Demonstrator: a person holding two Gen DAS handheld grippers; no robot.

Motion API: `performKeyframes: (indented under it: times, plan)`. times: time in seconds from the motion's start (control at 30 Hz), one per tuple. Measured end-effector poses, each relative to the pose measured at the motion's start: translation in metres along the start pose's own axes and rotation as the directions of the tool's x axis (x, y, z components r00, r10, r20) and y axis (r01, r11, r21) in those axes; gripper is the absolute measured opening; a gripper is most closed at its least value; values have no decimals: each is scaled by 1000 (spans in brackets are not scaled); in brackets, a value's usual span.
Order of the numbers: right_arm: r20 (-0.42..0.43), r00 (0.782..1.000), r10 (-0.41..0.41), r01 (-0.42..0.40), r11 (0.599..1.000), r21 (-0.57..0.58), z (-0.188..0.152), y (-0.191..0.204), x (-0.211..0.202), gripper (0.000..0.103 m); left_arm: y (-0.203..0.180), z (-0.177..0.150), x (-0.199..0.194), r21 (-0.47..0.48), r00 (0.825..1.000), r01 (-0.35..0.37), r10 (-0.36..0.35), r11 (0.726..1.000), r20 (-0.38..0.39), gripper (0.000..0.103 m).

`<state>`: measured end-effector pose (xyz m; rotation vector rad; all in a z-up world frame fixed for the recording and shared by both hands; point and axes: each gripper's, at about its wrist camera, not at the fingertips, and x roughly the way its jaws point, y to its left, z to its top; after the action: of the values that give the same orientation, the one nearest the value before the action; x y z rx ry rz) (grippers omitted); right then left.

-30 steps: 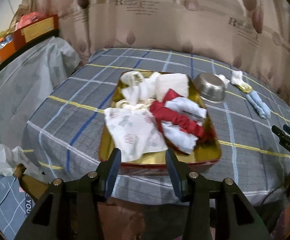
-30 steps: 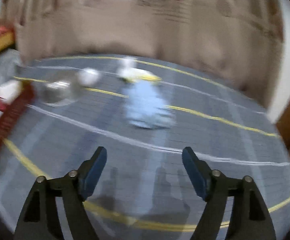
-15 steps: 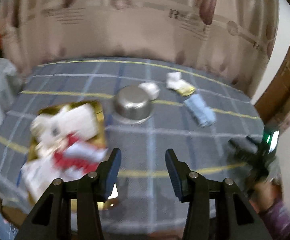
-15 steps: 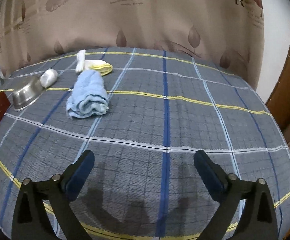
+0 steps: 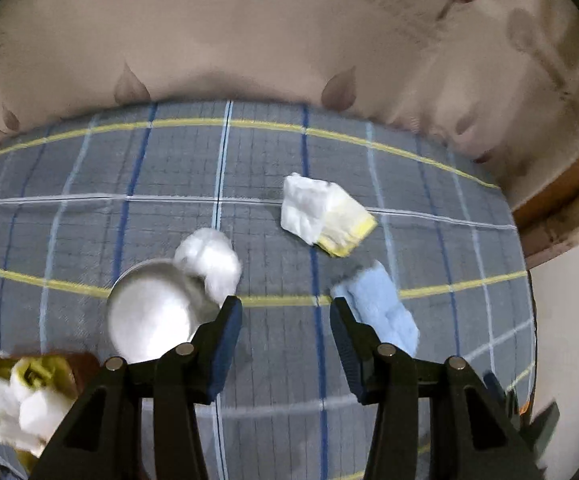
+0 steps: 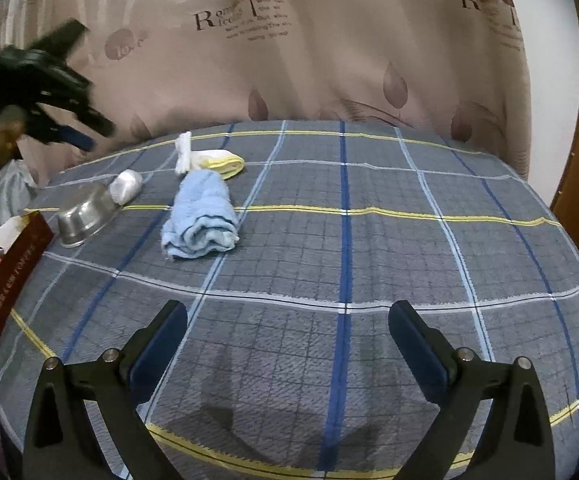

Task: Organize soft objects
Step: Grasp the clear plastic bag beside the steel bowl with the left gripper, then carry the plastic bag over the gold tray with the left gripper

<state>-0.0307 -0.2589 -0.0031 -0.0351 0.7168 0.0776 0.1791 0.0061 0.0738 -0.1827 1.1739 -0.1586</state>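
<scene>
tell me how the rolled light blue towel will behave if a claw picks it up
The light blue towel looks like soft terry, so it will probably squash under the pads. It is only loosely rolled, with free layered ends showing, so it may unroll or droop. It likely won't slip.

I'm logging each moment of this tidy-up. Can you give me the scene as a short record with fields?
surface: plaid cloth
loose soft items: blue towel, white-and-yellow cloth, white roll
other: steel bowl, upside down beside the white roll; tray at left edge
left gripper: open, empty, above the cloth
right gripper: wide open, empty
</scene>
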Motion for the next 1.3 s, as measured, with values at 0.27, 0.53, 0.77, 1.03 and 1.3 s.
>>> performKeyframes:
  times: [0.27, 0.53, 0.77, 1.03, 1.3]
  plan:
    - [14, 999, 41, -42, 999, 7, 0, -1, -3, 100, 27, 33, 65, -102, 993, -45, 33, 994, -113, 47]
    - [13, 998, 63, -63, 998, 4, 0, -1, -4, 100, 50, 39, 98, -177, 978, -123, 89, 977, -189, 47]
    - [14, 997, 69, -69, 998, 5, 0, 0, -5, 101, 53, 42, 116, -189, 968, -157, 112, 970, -226, 47]
    - [6, 998, 66, -66, 998, 14, 1, -1, -3, 101, 45, 32, 135, -190, 967, -153, 107, 970, -229, 18]
    - [-5, 998, 64, -64, 998, 28, 1, -6, 1, 101, 4, -16, 71, -100, 998, -67, 66, 993, -6, 18]
